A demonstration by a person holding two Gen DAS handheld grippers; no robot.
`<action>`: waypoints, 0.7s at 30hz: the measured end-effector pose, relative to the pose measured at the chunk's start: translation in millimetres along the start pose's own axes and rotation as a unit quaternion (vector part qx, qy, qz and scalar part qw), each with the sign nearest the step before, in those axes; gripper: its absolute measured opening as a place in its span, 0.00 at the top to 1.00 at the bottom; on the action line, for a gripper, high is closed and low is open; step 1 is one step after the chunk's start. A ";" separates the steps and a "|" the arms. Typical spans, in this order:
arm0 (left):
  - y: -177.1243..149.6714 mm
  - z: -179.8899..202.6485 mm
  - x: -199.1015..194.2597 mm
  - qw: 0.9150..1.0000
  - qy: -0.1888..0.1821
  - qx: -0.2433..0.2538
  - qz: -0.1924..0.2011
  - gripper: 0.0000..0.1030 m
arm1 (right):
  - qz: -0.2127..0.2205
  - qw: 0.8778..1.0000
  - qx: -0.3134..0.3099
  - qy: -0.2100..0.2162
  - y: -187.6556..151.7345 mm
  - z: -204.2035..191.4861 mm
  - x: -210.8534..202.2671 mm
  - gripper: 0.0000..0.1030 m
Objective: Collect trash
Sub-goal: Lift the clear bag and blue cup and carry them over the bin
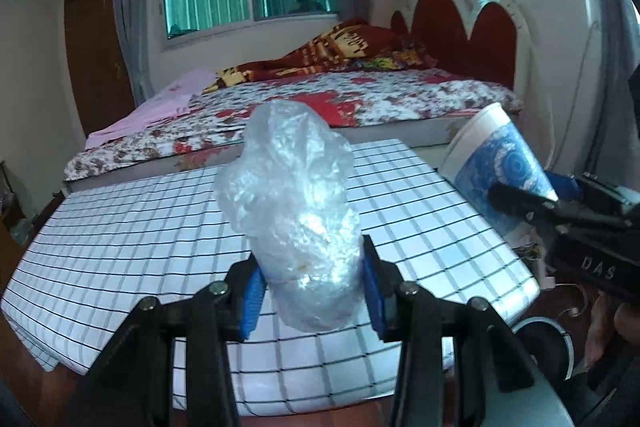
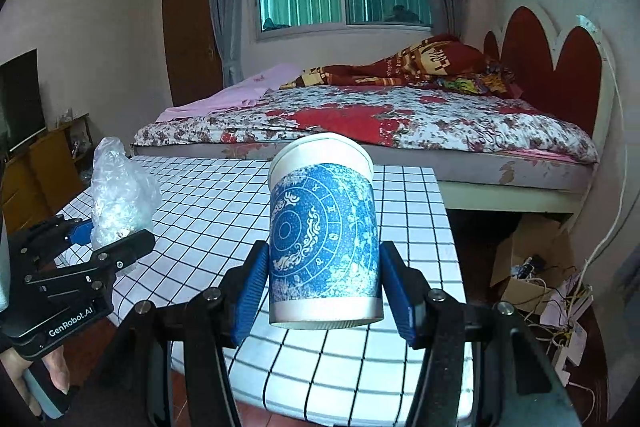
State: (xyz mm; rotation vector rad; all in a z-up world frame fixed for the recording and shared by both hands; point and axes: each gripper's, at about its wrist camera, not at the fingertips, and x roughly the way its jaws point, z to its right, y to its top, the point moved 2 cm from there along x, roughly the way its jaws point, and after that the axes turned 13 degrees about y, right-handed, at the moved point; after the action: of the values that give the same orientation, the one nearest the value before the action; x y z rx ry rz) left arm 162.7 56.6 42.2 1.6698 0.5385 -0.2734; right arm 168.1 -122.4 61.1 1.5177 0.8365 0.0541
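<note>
The left tongs (image 1: 314,291) are clamped on one crumpled clear plastic bag (image 1: 292,211), their blue pads pressed to its lower sides, and the right tongs (image 2: 320,291) are clamped on one white paper cup with a blue zodiac-patterned sleeve (image 2: 323,243), pads against both flanks of the cup. Both pieces of trash hang in the air above the white surface with a black grid pattern (image 2: 208,211), neither touching it; each also shows at the edge of the other tongs' view, so the two sit side by side. By my reading, the picking-up is done for these two items: one bag, one cup, two tongs, each loaded. No further litter shows on the gridded surface, which looks bare where visible. What remains, as I judge it, is carrying both to a bin and dropping them; no bin is clearly in view.
</note>
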 end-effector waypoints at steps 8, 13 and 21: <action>-4.7 22.8 -19.7 0.998 -0.060 -0.002 0.017 0.57 | 0.013 0.999 0.014 -0.028 -17.5 11.2 -38.9 0.44; -14.4 53.9 -24.9 0.994 -0.110 0.010 0.017 0.57 | 0.019 0.997 0.030 -0.071 -38.4 30.0 -75.1 0.44; -32.4 124.4 -39.9 0.980 -0.196 0.036 0.014 0.57 | 0.019 0.986 0.062 -0.153 -78.1 68.4 -141.4 0.44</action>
State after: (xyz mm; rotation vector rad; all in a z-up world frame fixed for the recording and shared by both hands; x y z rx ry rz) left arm 127.6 -69.7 11.3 1.6358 0.2110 -0.5927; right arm 63.9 -262.4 44.1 1.6079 0.5733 -0.2018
